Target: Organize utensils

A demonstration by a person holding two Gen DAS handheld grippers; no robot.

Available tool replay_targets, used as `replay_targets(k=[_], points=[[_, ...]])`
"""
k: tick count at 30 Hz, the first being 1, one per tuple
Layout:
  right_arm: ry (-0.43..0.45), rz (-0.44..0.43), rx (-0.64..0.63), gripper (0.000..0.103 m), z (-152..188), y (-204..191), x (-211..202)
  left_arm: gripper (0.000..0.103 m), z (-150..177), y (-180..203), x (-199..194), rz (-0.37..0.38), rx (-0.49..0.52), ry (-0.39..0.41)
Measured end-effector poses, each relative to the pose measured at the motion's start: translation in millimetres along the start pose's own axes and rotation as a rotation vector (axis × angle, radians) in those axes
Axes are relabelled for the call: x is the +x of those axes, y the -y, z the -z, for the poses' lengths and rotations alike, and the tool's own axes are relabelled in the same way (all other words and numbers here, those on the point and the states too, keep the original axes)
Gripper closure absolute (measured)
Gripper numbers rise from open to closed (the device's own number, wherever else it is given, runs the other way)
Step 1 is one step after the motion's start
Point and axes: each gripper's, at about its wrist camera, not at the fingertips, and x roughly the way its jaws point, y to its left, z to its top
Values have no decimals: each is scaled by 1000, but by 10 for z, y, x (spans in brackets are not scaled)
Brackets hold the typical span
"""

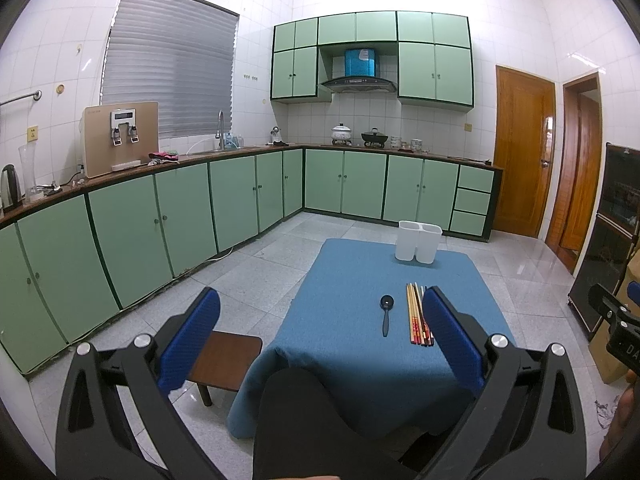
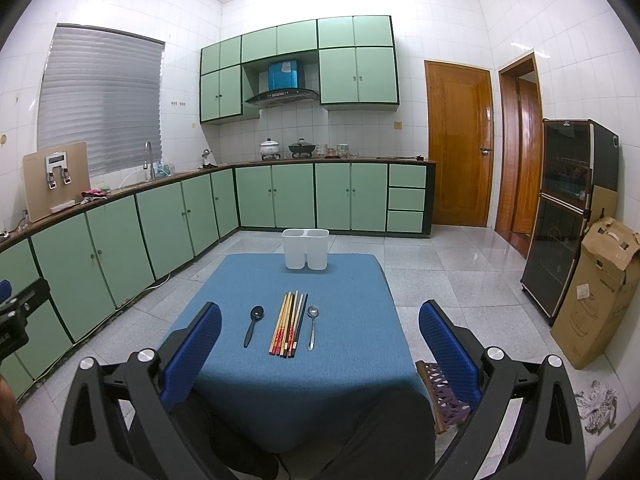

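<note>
1. Both grippers hang short of the near edge of the low table draped in blue cloth (image 2: 340,380), over the person's dark-clothed lap. The right gripper (image 2: 320,344) has its blue-padded fingers (image 2: 448,348) spread wide with nothing between them; the left gripper (image 1: 320,340) is just as wide open and equally empty.

2. On the table's near half, the utensils lie in a row: a black plastic spoon (image 2: 253,325) toward the left edge, a bundle of wooden chopsticks with red-patterned ends (image 2: 289,324) in the middle, and a silver metal spoon (image 2: 312,326) toward the right edge.

3. All three have their long axes running from the near edge to the far edge, handles toward the person, bowls and tips pointing away. That sits roughly in line with both grippers' forward direction, so the fingers would close across each shaft, not along it.

4. At the far edge, centred, stands a white plastic two-compartment holder (image 2: 305,249), both bins apparently empty.

5. In the right wrist view the row lies straight ahead between the fingers. In the left wrist view the black spoon (image 1: 386,314) and chopsticks (image 1: 417,314) sit right of centre, and the silver spoon is hidden behind a finger.

6. My judgement: sorting has not begun; the right gripper looks better placed for the chopsticks and silver spoon, the left for the black spoon.
</note>
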Motion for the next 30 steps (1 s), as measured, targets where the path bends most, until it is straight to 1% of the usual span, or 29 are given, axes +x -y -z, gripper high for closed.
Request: replay_targets(k=[4, 10, 18, 20, 30], points=[[1, -1, 3, 6, 4, 7, -1, 5, 0, 6, 20, -5, 1, 0], [-1, -2, -1, 6, -80, -6, -7, 5, -45, 39, 26, -6, 0, 0], [0, -3, -2, 6, -79, -7, -15, 5, -52, 29, 24, -7, -1, 0], [0, -3, -2, 6, -85, -22, -25, 5, 11, 16, 18, -7, -5, 1], [0, -3, -2, 6, -73, -43, -32, 5, 17, 19, 8, -6, -6, 0]])
